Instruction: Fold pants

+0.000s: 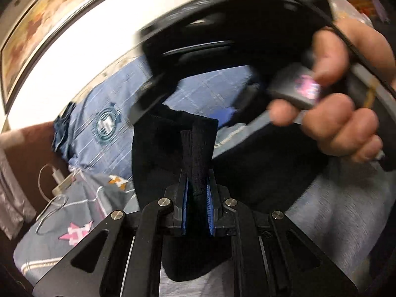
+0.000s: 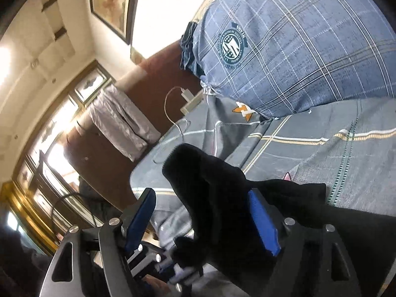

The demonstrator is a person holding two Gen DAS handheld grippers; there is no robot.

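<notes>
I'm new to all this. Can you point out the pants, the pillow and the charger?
pants (image 1: 196,153), left wrist view, the bunched fold pinched in the clamp.
pillow (image 2: 284,57), right wrist view, its plaid face.
charger (image 2: 187,94), right wrist view, the white plug body.

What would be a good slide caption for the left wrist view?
Left gripper shut on a fold of black pants above the bed, the hand holding the other gripper blurred ahead.

A home bedroom; a bed under a grey patterned sheet (image 2: 309,148) carries a blue plaid pillow (image 2: 297,49); a white charger and cable (image 2: 184,95) lie by the brown headboard (image 2: 158,79); a framed painting (image 2: 111,2) hangs above
</notes>
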